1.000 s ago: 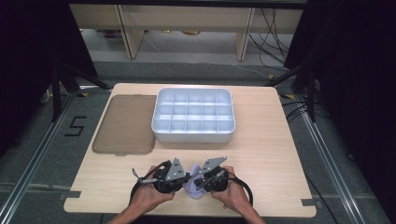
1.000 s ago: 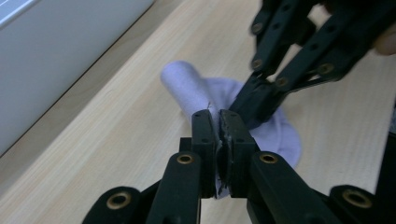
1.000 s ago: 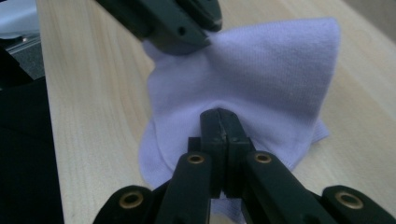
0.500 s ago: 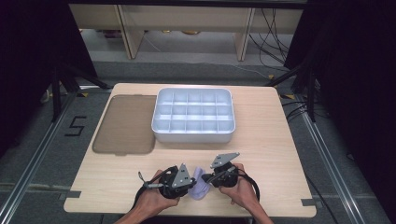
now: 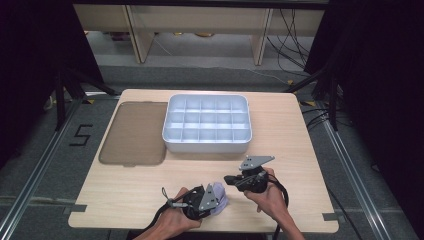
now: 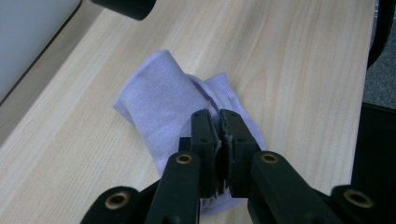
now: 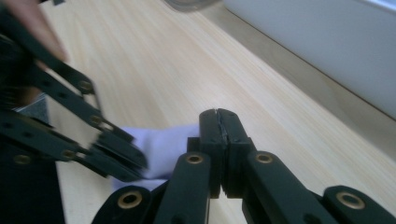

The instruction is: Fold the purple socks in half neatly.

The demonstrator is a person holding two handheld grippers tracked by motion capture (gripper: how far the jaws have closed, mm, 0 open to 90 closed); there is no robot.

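Socks, or rather one folded lilac sock, is what we are working on: it lies on the bench near the front edge, at about 6 o'clock from the white divided tray. Our left gripper is clenched on a fold of its cloth; in the left gripper view a thin sliver of fabric sits pinched between the two black jaws, with the rest of the sock spread flat beyond them toward 11 o'clock. In the high view the sock peeks out just at 3 o'clock of the left gripper.

Our right gripper is clenched too, jaws pressed together with nothing between them, and it hangs just at 2 o'clock of the sock, apart from it. The brown mat lies untouched at 9 o'clock of the tray.

We judge that we are in the folding or bundling step, with one end of the sock pinned by the left gripper. The next move, as we read it, calls for the right gripper to release its jaws, come down on the free end at the sock's far side and take a clean hold. The left grip should stay firm, or the fold could slip open. The tray's compartments look like the likely destination afterwards.
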